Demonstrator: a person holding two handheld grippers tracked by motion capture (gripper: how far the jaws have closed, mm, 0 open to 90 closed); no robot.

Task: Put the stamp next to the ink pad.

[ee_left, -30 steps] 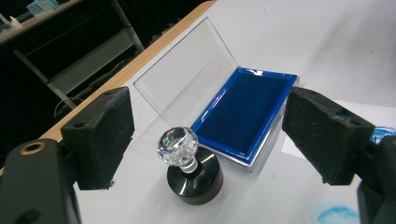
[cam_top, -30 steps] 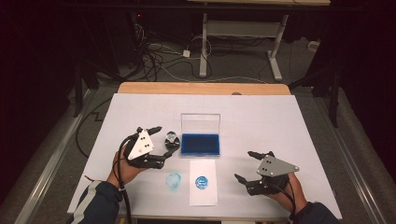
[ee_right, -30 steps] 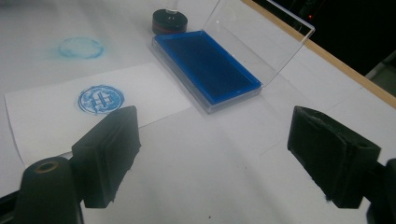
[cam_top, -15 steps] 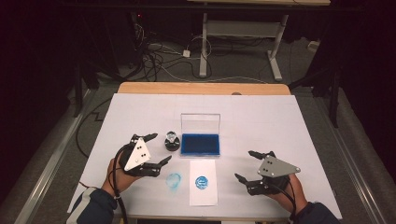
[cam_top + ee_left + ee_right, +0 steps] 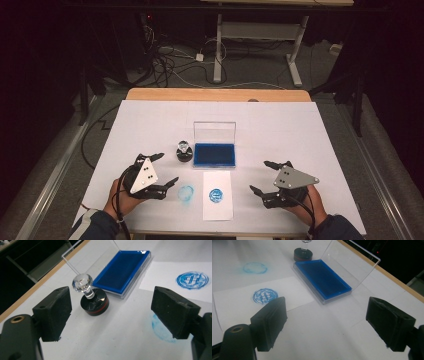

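A black stamp (image 5: 184, 150) with a clear knob stands upright on the white table, just left of an open blue ink pad (image 5: 215, 154). Its lid stands up at the back. A white paper sheet (image 5: 218, 210) in front of the pad carries a round blue print (image 5: 216, 194). My left gripper (image 5: 167, 168) is open and empty, a short way in front and left of the stamp (image 5: 93, 300), apart from it. My right gripper (image 5: 258, 175) is open and empty right of the sheet, facing the pad (image 5: 323, 277) and the print (image 5: 265, 296).
A faint blue ring smudge (image 5: 186, 192) marks the table (image 5: 310, 130) left of the sheet, close to my left gripper's near finger. A wooden strip (image 5: 215, 94) runs along the far edge. Cables and desk legs lie on the dark floor beyond.
My left gripper has drawn back from the stamp toward the near edge, and the stamp stays standing by the pad. The right gripper has not moved.
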